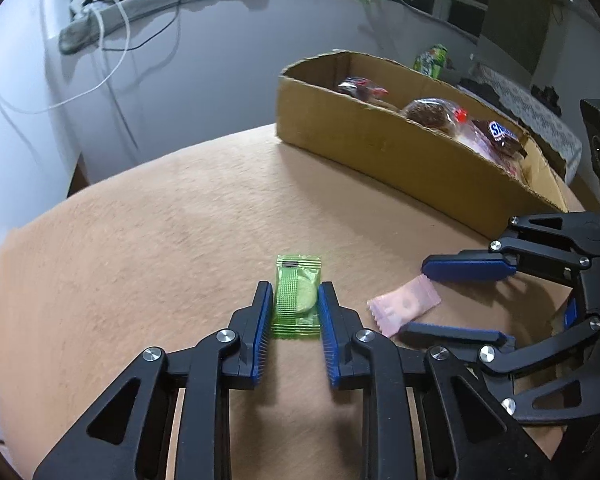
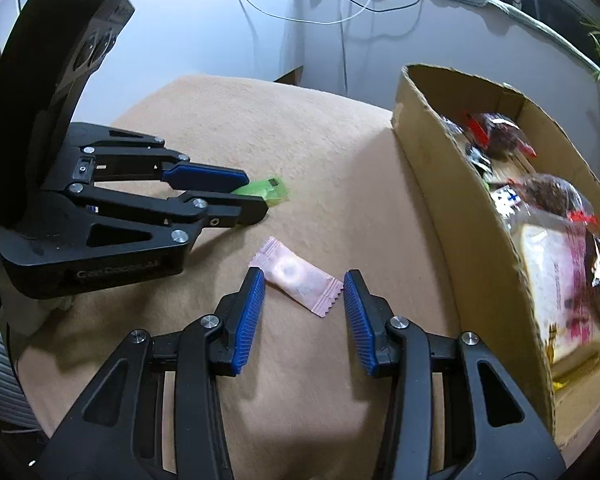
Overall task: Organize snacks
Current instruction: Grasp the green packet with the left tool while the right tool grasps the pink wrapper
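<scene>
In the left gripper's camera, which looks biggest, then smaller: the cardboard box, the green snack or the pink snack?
1. cardboard box, biggest although farthest away
2. green snack and pink snack: about alike, too close to rank

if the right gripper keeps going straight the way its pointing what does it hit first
Most likely the pink wrapped candy, which lies between the right gripper's open fingertips on the tan tablecloth. The gripper points steeply down, so the cloth comes right after. The cardboard box stands off to the side, out of that line.

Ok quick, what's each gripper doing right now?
Left gripper: closed on the green snack packet.
Right gripper: open around the pink candy, not gripping it.
</scene>
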{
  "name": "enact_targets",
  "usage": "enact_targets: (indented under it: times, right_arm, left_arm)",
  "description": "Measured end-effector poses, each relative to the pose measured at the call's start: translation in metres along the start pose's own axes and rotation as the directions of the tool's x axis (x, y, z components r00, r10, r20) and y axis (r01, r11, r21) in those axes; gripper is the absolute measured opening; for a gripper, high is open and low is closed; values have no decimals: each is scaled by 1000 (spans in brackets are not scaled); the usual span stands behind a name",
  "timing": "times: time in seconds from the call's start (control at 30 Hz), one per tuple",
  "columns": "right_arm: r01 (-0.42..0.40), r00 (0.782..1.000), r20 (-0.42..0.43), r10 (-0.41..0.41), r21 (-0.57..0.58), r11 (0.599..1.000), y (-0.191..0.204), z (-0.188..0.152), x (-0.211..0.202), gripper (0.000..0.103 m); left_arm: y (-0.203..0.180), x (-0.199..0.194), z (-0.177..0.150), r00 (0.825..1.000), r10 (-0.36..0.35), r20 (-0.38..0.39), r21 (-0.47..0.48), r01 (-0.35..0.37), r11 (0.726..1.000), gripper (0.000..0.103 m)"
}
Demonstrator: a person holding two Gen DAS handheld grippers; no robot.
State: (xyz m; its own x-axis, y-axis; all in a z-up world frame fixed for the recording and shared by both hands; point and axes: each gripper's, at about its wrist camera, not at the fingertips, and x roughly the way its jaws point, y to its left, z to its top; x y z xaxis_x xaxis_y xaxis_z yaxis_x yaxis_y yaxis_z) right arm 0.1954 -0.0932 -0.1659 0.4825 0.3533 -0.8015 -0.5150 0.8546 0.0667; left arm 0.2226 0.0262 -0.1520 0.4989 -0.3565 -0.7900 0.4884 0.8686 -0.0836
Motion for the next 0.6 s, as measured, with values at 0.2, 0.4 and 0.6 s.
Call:
enact_targets:
  times: [0.2,0.4,0.6]
  right_arm:
    - [24,999,43,-21,-53,998,6,5,-8,53]
    - [57,998,-4,-58,-143,988,20,17,9,61]
    - [27,999,-26,-28,-55,998,6,11,12,60]
  left_arm:
    - [11,-5,-6,1000,-9,10,-47,10,999,21]
    - [15,-7,-12,1000,-8,17,-78,10,997,21]
    - [22,-10,-14,1000,-4,19,-97,5,995,21]
